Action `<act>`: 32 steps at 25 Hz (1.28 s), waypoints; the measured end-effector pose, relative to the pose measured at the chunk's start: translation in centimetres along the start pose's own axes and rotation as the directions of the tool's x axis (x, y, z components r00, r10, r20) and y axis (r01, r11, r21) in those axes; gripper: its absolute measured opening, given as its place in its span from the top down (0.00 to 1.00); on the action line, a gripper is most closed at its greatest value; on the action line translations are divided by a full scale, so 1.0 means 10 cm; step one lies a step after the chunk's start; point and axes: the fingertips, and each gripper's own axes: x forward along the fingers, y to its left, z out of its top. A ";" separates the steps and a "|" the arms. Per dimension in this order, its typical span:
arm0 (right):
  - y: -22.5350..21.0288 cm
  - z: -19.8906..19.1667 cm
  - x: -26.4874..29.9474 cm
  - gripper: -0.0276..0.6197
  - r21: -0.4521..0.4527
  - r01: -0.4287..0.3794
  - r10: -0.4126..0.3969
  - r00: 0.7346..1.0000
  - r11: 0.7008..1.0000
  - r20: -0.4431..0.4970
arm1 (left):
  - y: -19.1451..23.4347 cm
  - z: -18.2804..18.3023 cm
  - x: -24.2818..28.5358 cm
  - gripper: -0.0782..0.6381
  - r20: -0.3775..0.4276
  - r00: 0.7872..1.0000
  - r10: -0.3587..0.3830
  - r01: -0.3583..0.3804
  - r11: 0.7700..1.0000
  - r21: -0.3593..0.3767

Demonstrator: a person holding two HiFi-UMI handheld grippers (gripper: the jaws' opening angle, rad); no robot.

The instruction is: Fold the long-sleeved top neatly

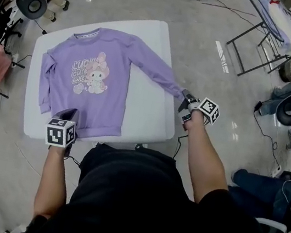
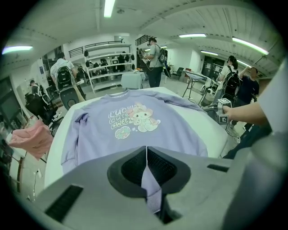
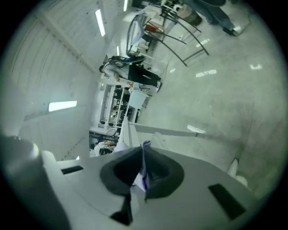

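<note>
Lilac long-sleeved top point(image 1: 102, 77) lies flat, print up, on white table point(image 1: 146, 113); 1 sleeve point(image 1: 155, 70) stretched sideways.

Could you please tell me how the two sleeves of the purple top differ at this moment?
The right-hand sleeve is stretched out straight, away from the body of the top; the left-hand sleeve lies down alongside the body. The right-hand sleeve's cuff is pinched in the right gripper at the edge of the table; the left-hand sleeve rests loose on the table, ungripped. Both are the same plain lilac.
</note>
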 end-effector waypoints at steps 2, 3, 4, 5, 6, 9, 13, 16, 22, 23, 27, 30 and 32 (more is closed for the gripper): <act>0.18 0.07 -0.05 0.93 -0.125 -0.006 0.008 1.000 0.992 0.015 | -0.01 0.04 0.01 0.87 0.009 1.000 -0.003 0.003 1.000 0.002; 0.27 0.11 -0.07 0.93 -0.180 -0.010 0.015 1.000 0.984 0.025 | -0.01 0.06 0.02 0.87 0.014 1.000 -0.006 0.006 1.000 0.004; 0.35 0.14 -0.09 0.93 -0.231 -0.013 0.021 0.999 0.973 0.035 | -0.02 0.08 0.02 0.87 0.019 1.000 -0.009 0.009 1.000 0.006; 0.43 0.18 -0.11 0.93 -0.278 -0.011 0.025 0.999 0.961 0.046 | -0.02 0.10 0.03 0.87 0.025 1.000 -0.012 0.011 1.000 0.009; 0.51 0.22 -0.13 0.93 -0.322 -0.005 0.025 0.998 0.947 0.058 | -0.02 0.13 0.03 0.87 0.031 0.999 -0.014 0.014 1.000 0.012; 0.77 0.37 -0.25 0.93 -0.432 0.027 0.032 0.991 0.901 0.129 | -0.01 0.17 0.03 0.87 0.047 0.999 -0.022 0.021 0.999 0.025; 1.26 0.62 -0.47 0.93 -0.563 0.093 0.064 0.965 0.821 0.253 | 0.05 0.18 0.04 0.87 0.053 0.998 -0.038 0.036 0.999 0.040; 1.66 0.76 -0.49 0.93 -0.672 0.153 0.052 0.960 0.725 0.274 | 0.13 0.20 0.00 0.87 0.059 0.997 -0.055 0.052 0.997 0.054; 2.78 0.82 -0.22 0.93 -0.883 0.201 0.031 0.971 0.425 0.236 | 0.43 0.31 -0.16 0.87 0.106 0.992 -0.072 0.064 0.995 0.076; 2.99 0.74 -0.16 0.93 -0.908 0.189 0.039 0.975 0.374 0.219 | 0.49 0.30 -0.18 0.87 0.111 0.991 -0.075 0.067 0.995 0.078; 3.72 0.29 0.06 0.93 -0.968 0.134 0.056 0.987 0.211 0.149 | 0.72 0.25 -0.31 0.87 0.128 0.989 -0.080 0.069 0.994 0.083; 4.16 -0.08 0.21 0.93 -0.983 0.092 0.071 0.992 0.160 0.105 | 0.94 0.23 -0.40 0.87 0.137 0.988 -0.071 0.061 0.995 0.074; 4.42 -0.34 0.33 0.93 -0.989 0.062 0.079 0.994 0.138 0.073 | 1.10 0.20 -0.46 0.87 0.146 0.987 -0.061 0.053 0.997 0.060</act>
